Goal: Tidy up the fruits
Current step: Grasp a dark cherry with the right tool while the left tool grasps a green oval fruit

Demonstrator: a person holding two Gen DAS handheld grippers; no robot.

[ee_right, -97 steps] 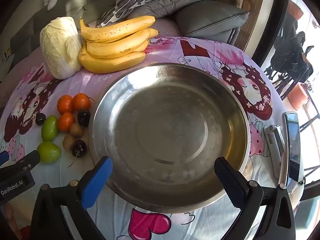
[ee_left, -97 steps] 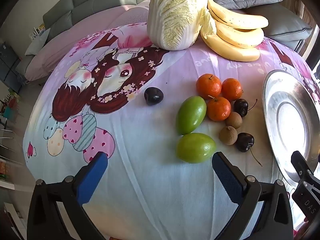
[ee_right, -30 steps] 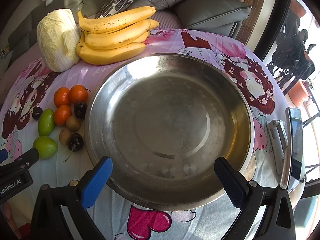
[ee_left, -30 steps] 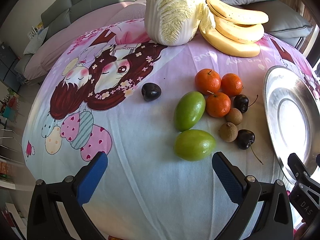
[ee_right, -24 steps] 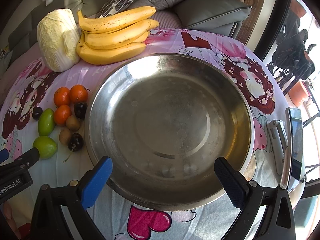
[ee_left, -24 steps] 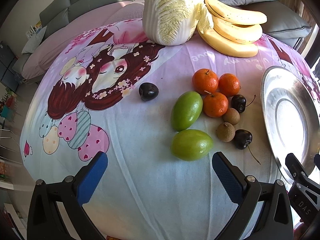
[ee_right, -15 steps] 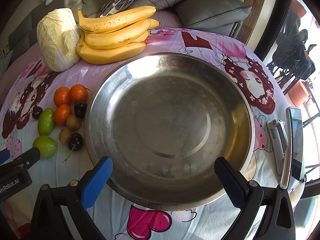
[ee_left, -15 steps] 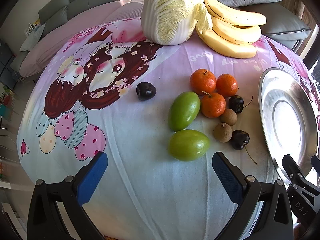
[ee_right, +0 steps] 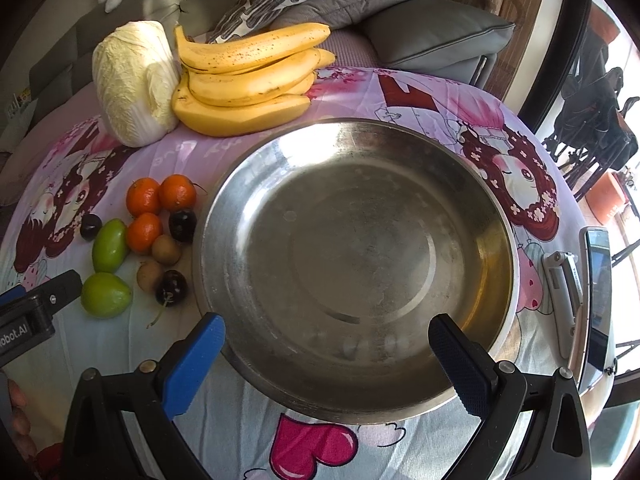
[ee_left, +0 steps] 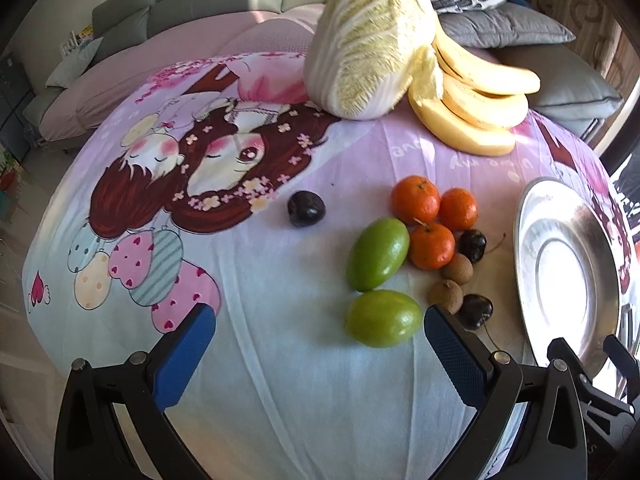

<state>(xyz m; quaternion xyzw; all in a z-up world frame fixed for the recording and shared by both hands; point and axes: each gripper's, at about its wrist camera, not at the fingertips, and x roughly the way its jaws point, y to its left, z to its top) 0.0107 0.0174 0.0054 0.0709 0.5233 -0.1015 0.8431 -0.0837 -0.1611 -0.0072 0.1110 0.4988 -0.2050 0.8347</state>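
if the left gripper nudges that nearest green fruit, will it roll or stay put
The nearest green fruit looks smooth and egg-shaped, so it would probably wobble and roll unevenly rather than run straight. The soft printed cloth under it should slow it. It lies just ahead of the open left gripper, apart from the brown fruit, so a light push likely moves it alone.

Small fruits (ee_right: 148,240) clustered left of the bowl (ee_right: 248,168), bananas (ee_right: 248,80) behind it, cabbage (ee_right: 132,80) left of bananas, phone (ee_right: 598,280) right of bowl

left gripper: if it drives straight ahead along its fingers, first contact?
Probably the tablecloth itself: the open left gripper points down at bare cloth. The nearest green fruit lies just inside the right finger, so it could get clipped. Depth is unclear from the fisheye.
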